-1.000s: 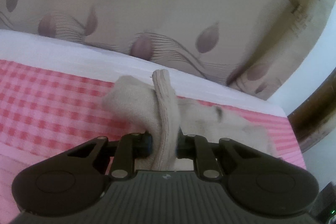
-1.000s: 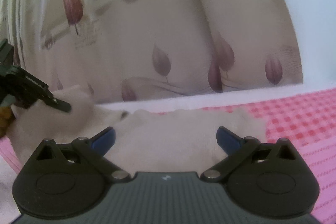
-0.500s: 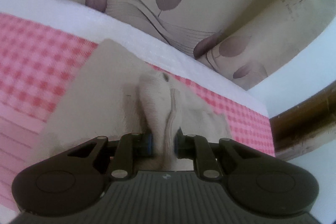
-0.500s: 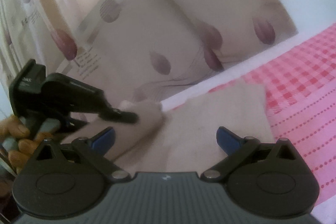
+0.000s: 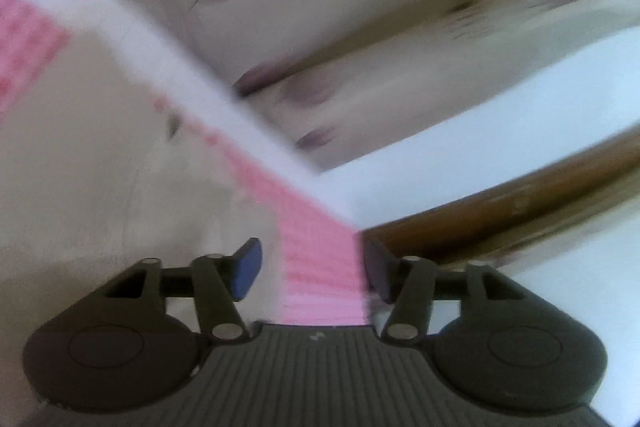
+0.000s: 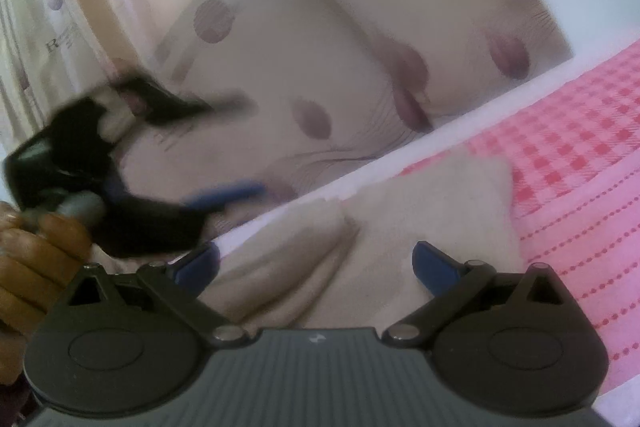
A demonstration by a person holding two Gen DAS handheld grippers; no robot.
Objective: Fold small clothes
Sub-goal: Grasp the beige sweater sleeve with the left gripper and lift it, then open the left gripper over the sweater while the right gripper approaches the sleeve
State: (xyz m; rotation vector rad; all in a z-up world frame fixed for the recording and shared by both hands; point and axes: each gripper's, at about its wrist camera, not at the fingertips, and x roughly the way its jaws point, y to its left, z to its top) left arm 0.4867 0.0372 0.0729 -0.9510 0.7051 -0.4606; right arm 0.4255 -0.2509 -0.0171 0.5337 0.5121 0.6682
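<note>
Two hand-held grippers are in play, and neither has hold of anything at this moment. The left hand-held gripper (image 5: 310, 271) has just been opening: its jaws stand apart with only the pink checked bedcover (image 5: 320, 267) showing between them, so the beige garment (image 5: 100, 195) lies free, off to the left of the fingers rather than between them. That reads as a release after a fold, the cloth laid down so it can settle.

From the right wrist view the garment (image 6: 400, 211) rests on the bed near the white edge (image 6: 360, 183) below the leaf-print curtain (image 6: 280, 67), with one flap doubled over and a soft rolled ridge at its left side. The right hand-held gripper (image 6: 316, 263) hovers just over that cloth, jaws spread wide and pads clear of it (probably poised to take the next edge or press the fold flat). The left tool shows there blurred, held in a person's hand (image 6: 28, 259).

Judging by the lie of the cloth, one fold is done and more remain.
</note>
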